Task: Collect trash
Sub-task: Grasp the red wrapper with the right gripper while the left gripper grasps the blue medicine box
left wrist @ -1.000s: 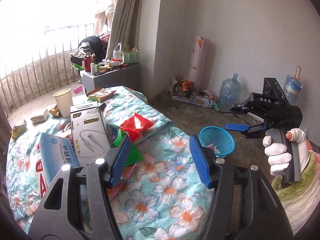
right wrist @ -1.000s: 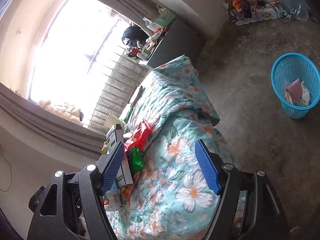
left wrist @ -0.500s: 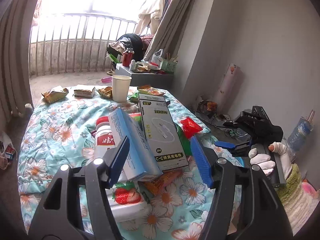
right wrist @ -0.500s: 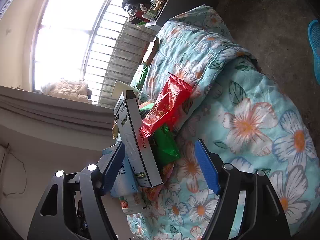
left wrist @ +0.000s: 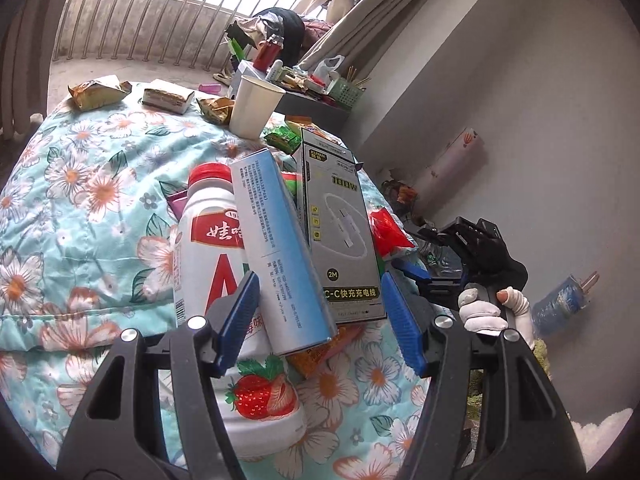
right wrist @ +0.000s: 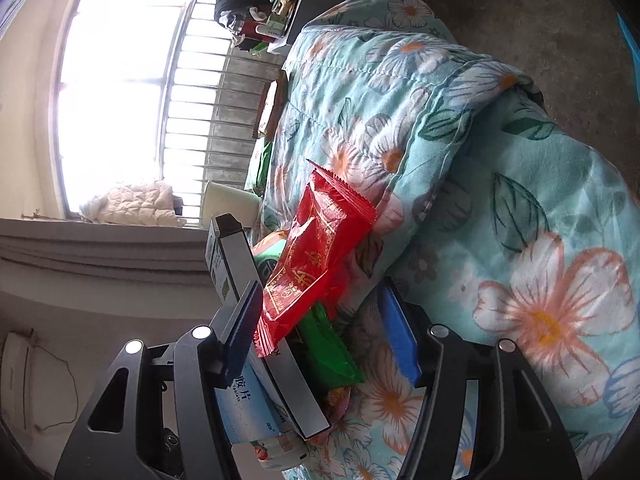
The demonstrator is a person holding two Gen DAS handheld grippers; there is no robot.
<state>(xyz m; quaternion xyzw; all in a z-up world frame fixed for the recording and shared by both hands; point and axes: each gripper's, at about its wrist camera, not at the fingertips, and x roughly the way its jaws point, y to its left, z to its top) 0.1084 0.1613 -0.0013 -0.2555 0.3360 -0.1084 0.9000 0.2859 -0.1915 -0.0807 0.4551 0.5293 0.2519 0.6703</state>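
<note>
A pile of trash lies on the floral bedspread [left wrist: 92, 216]. My left gripper [left wrist: 320, 320] is open, its jaws on either side of a pale blue box [left wrist: 276, 256] and a grey cable box [left wrist: 340, 236], which lean on a white milk bottle [left wrist: 212, 248]. My right gripper [right wrist: 324, 328] is open around a red snack wrapper [right wrist: 316, 256] and a green wrapper [right wrist: 332, 352]. It also shows in the left wrist view [left wrist: 416, 276] at the right of the pile.
A paper cup [left wrist: 254, 106] and several snack packets [left wrist: 96, 92] lie further back on the bed. A cluttered grey cabinet [left wrist: 308, 96] stands beyond it by the curtain. Bare concrete floor [right wrist: 520, 20] lies beside the bed.
Both grippers have moved in on the pile. The left one has swung left from the floor side and now straddles the boxes. The right one has closed in on the red wrapper.
</note>
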